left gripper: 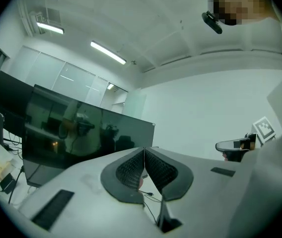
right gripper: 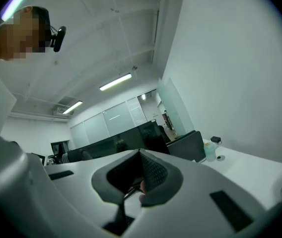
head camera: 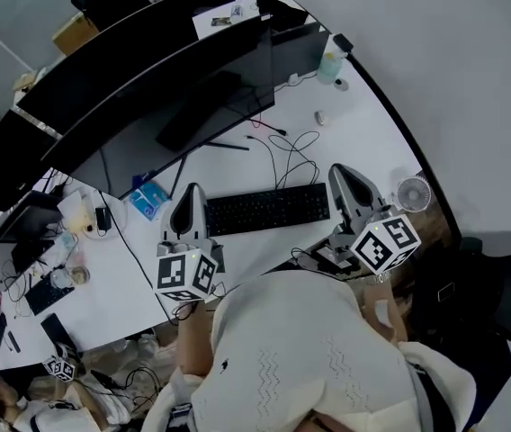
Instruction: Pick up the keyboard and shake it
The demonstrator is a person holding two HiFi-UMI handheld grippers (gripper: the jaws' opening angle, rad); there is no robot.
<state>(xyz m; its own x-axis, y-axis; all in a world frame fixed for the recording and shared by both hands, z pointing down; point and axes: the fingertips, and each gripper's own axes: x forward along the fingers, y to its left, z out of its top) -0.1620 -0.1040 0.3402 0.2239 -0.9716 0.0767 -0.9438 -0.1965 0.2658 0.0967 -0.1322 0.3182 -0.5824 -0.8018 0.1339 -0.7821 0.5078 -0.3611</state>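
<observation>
Holding my left tongs (head camera: 192, 190) and right tongs (head camera: 340, 173) pinched fully shut on nothing, I have one over each short end of the keyboard (head camera: 267, 208). Both are clear above it and point across the room rather than down at it. The keyboard lies flat on the white desk (head camera: 363, 124), long edge toward me, with the curved monitor (head camera: 174, 106) behind it. That fits a board waiting to be lifted as well as one laid back after shaking.

The main risk, I judge, is the loose black cables (head camera: 296, 156) looping just behind the keyboard. If one is its lead, which I can't tell, any lift or shake could pull it taut or drag it across the desk. A small fan (head camera: 412, 193) stands off the keyboard's right end and could be knocked by a swing.

The keyboard is black, slim, long and low. Its thin edges give narrow purchase, so it could twist or slip in a grip.
</observation>
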